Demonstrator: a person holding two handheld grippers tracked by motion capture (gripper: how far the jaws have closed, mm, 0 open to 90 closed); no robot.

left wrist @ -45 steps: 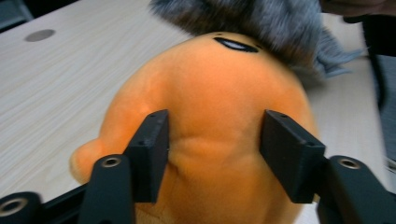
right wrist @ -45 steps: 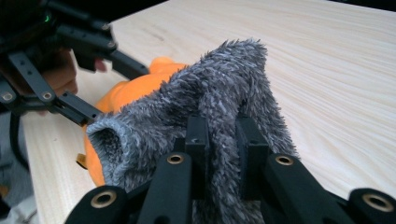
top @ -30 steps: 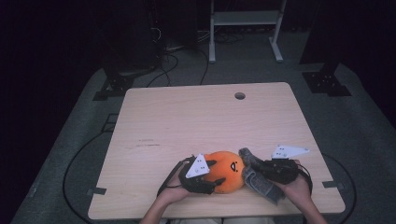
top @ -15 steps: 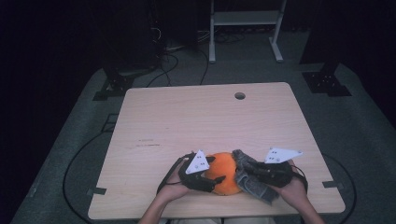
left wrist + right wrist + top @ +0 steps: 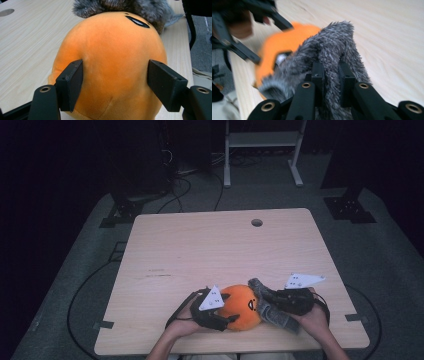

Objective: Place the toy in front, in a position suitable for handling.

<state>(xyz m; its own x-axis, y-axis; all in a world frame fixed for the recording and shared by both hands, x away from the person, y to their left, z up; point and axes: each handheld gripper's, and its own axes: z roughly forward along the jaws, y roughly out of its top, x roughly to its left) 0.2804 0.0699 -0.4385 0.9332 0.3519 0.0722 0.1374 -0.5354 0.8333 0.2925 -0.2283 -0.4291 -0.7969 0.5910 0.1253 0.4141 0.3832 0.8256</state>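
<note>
Left hand-held gripper (image 5: 115,85) sits at the near edge of the surface (image 5: 215,250), jaws spread either side of the orange plush toy (image 5: 110,62). Its jaws have just been opening, then easing back a little; in the left gripper view both pads lie against the toy's flanks, so I read it as a light hold on the round body rather than a firm squeeze (the fabric shows no deep dent).

Right hand-held gripper (image 5: 332,75) is pressed tight on the grey furry piece (image 5: 329,55), jaws nearly together, with fur bulging out between and around them. In the high view that piece runs from the toy's right side toward the near right corner.

Change over the last second: in the high view the right hand-held gripper (image 5: 272,300) has come in closer to the toy (image 5: 240,307), and the grey piece (image 5: 275,312) now overlaps the orange body instead of standing off beside it. Judgement: the grey piece is being worked onto or against the toy while the left hand-held gripper (image 5: 225,317) steadies it; whether the two are sewn together I cannot tell.

Count:
- orange plush toy: one
- grey furry piece: one
- hand-held grippers: two
- cable hole (image 5: 257,222) near the far edge: one
- white frame (image 5: 262,145) on the floor beyond the far edge: one
</note>
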